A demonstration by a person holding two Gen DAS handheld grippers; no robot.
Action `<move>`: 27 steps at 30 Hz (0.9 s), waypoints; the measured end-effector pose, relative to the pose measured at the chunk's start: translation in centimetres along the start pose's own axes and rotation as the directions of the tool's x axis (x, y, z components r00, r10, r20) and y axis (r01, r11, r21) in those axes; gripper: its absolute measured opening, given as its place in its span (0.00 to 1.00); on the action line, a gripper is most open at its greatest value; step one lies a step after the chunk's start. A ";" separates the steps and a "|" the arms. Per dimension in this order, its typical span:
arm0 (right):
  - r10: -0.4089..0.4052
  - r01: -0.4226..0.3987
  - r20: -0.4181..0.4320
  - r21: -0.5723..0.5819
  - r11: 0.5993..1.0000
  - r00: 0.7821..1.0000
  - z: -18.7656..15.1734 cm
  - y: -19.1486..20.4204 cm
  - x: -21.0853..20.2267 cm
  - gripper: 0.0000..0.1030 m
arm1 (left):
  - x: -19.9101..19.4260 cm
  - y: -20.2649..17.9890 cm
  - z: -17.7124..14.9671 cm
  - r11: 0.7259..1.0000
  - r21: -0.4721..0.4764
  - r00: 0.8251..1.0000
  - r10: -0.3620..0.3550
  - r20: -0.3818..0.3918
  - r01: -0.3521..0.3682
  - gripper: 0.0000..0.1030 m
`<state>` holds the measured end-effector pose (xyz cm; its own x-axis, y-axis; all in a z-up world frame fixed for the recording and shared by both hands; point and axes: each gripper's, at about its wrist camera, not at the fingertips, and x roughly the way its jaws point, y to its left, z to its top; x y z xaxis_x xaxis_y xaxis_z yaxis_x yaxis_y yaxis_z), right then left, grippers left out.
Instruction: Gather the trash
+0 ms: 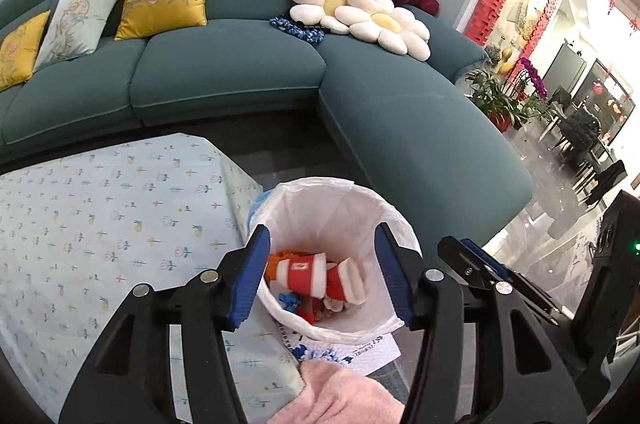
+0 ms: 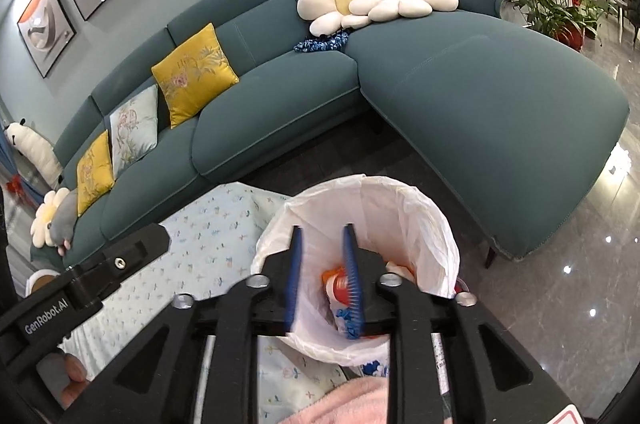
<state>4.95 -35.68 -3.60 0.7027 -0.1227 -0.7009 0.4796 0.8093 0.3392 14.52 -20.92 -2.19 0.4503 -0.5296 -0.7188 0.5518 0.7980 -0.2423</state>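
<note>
A trash bin lined with a white bag stands on the floor by the table corner. It holds a red and white wrapper and other orange and blue scraps. My left gripper is open and empty right above the bin mouth. In the right wrist view the same bin sits just ahead. My right gripper hovers over it with its blue pads a small gap apart and nothing between them. The wrapper shows behind the right pad.
A table with a light floral cloth lies to the left of the bin. A teal sectional sofa with cushions and plush toys runs behind. A pink cloth and a printed paper lie near the bin's base.
</note>
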 end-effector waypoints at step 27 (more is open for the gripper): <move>-0.146 0.134 -0.036 -0.228 0.965 0.989 -4.3 3.3 -5.7 0.83 | -6.4 2.4 -5.3 0.968 0.057 0.969 0.244 0.036 -0.246 0.86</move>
<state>0.30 -29.86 -1.21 0.6061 -0.2185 -0.7648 0.4370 0.8949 0.0906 9.20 -14.12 -1.66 0.5965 -0.3290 -0.7321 0.4636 0.8858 -0.0204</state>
